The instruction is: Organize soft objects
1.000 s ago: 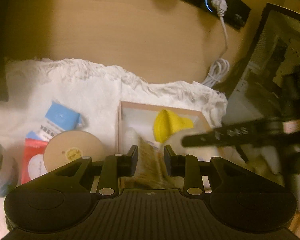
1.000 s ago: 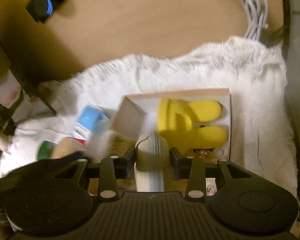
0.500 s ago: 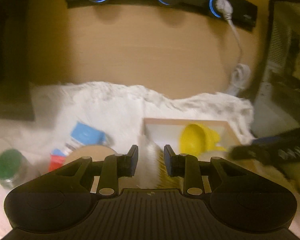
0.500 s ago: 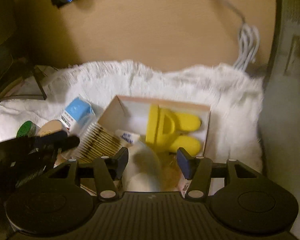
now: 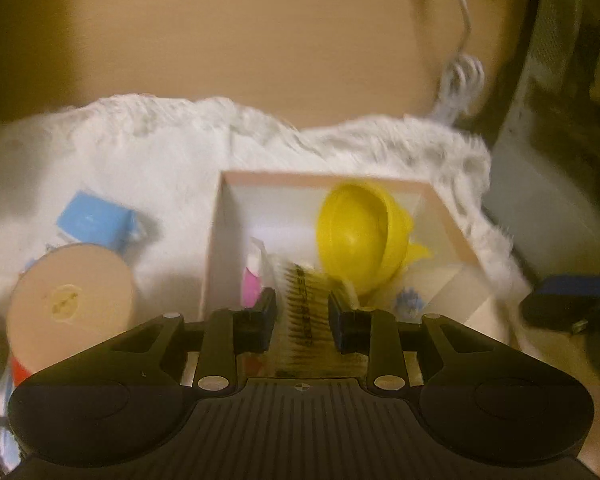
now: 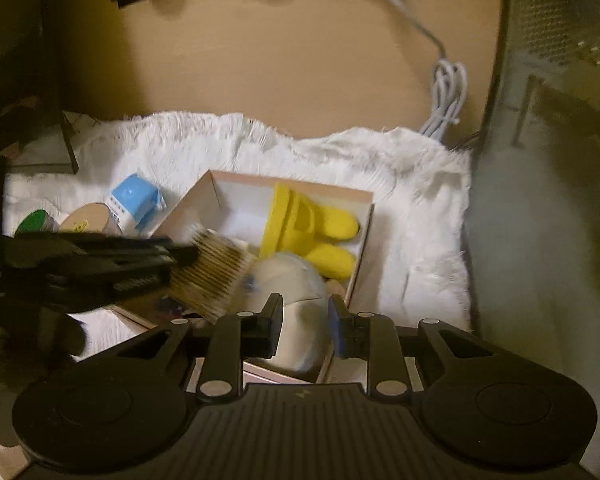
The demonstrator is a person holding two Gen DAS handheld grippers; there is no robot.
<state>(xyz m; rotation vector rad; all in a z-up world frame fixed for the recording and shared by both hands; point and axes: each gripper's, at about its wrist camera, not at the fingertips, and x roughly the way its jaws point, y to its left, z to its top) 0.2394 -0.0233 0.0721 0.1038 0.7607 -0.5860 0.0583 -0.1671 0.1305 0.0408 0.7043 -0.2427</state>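
Observation:
My left gripper [image 5: 301, 314] is shut on a pack of cotton swabs [image 5: 305, 320] and holds it over the near part of the shallow pink-rimmed box [image 5: 452, 224]. The pack and left gripper also show in the right wrist view [image 6: 212, 272]. Yellow rubber gloves [image 6: 312, 232] lie in the box [image 6: 364, 236]; they show in the left wrist view [image 5: 356, 232] too. My right gripper [image 6: 303, 322] has its jaws around a white soft rounded object [image 6: 296, 300] that sits at the box's near end.
The box rests on a white furry mat [image 6: 412, 208]. Left of it lie a blue-topped packet [image 5: 96, 220], a round tan lid [image 5: 72, 300] and a green-capped jar [image 6: 34, 222]. A coiled white cable [image 6: 448, 96] and a metal case [image 6: 548, 160] stand to the right.
My left gripper has come down over the box with the swab pack. My right gripper opened half a second ago and has closed in on the white object again.

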